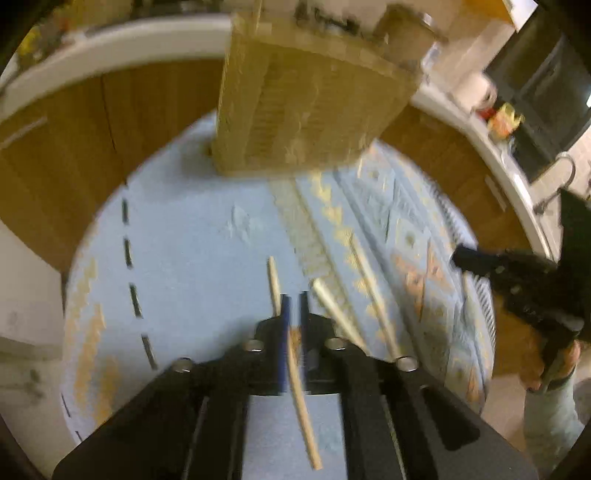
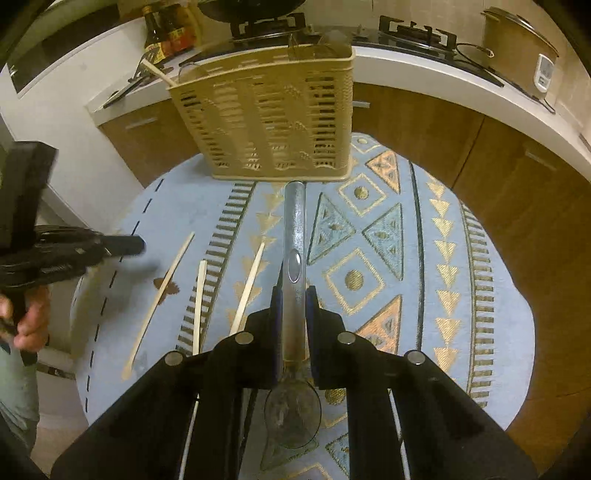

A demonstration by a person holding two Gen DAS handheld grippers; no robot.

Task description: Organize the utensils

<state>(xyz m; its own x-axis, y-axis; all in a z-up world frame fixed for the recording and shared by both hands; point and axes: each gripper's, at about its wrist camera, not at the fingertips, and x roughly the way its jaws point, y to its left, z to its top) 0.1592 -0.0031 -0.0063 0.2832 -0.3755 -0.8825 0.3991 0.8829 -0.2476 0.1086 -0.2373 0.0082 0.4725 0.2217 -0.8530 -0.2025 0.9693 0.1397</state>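
Observation:
A beige slotted utensil basket [image 2: 266, 122] stands at the far edge of the round table; it is blurred in the left wrist view [image 1: 306, 99]. My right gripper [image 2: 293, 295] is shut on a metal spoon [image 2: 294, 236], handle pointing at the basket, bowl back under the gripper. My left gripper [image 1: 293, 299] is shut on a wooden chopstick [image 1: 301, 391] and shows at the left of the right wrist view [image 2: 125, 245]. Three more chopsticks [image 2: 201, 299] lie on the cloth in the right wrist view; two lie to the right of my left gripper [image 1: 369, 284].
The table has a blue patterned cloth [image 2: 424, 258]. A white counter [image 2: 424, 74] with wood cabinets curves behind, carrying a stove, sauce bottles [image 2: 166, 33] and a rice cooker [image 2: 517, 40]. The right gripper shows at the right of the left wrist view [image 1: 465, 256].

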